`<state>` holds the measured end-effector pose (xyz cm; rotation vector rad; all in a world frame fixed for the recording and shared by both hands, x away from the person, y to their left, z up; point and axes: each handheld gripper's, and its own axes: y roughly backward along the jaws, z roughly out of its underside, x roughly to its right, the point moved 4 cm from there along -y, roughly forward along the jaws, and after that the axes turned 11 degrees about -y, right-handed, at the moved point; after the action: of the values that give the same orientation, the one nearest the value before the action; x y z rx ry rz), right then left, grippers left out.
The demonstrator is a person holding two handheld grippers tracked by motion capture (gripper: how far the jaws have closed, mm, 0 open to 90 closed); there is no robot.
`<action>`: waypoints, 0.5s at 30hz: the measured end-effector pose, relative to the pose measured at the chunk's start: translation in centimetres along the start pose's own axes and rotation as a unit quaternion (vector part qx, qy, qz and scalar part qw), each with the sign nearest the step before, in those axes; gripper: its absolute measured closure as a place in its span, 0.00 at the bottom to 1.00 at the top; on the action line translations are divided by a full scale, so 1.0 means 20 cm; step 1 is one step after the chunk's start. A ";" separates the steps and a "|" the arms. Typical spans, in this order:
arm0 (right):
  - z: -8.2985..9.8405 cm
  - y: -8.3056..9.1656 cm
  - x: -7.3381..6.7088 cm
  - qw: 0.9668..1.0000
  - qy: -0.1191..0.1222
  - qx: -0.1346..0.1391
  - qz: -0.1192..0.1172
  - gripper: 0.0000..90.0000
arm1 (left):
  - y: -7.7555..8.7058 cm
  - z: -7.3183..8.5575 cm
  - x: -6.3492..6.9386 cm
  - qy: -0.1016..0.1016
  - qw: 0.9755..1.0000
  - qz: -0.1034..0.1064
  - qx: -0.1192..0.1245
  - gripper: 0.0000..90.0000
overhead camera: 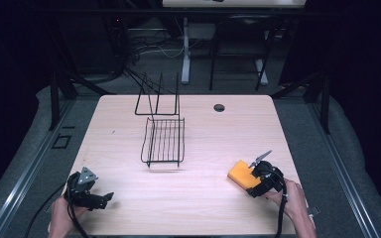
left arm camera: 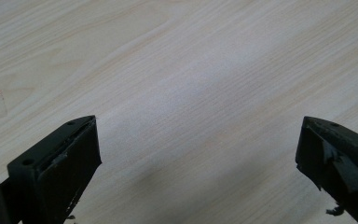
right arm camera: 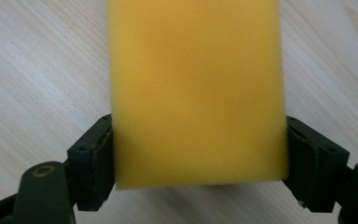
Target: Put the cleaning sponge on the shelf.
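A yellow sponge lies flat on the wooden table near its right front. My right gripper comes at it from the right, and the right gripper view has the sponge between the two black jaws, whose pads touch both its sides. Over bare wood at the left front corner, my left gripper is held low. Its jaws stand wide apart in the left gripper view, with nothing between them.
A black wire rack lies at the table's middle, with an upright wire frame behind it. A round cable hole sits at the back right. Dark floor, cables and stand legs surround the table.
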<state>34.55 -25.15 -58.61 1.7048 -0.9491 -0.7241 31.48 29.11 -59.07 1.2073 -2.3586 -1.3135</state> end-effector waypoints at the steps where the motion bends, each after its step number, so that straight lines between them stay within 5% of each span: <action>1: 0.00 0.00 0.00 1.000 -0.003 0.004 -0.003 0.24 | 0.00 0.00 0.00 -0.002 1.000 -0.002 0.000 0.00; 15: 0.00 0.11 -0.03 0.999 -0.003 0.039 -0.009 0.25 | 0.00 0.00 0.01 -0.005 1.000 -0.001 0.000 0.00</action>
<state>33.68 -25.08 -56.45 1.7819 -0.9796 -0.7125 31.44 29.00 -59.02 1.2071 -2.3652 -1.3244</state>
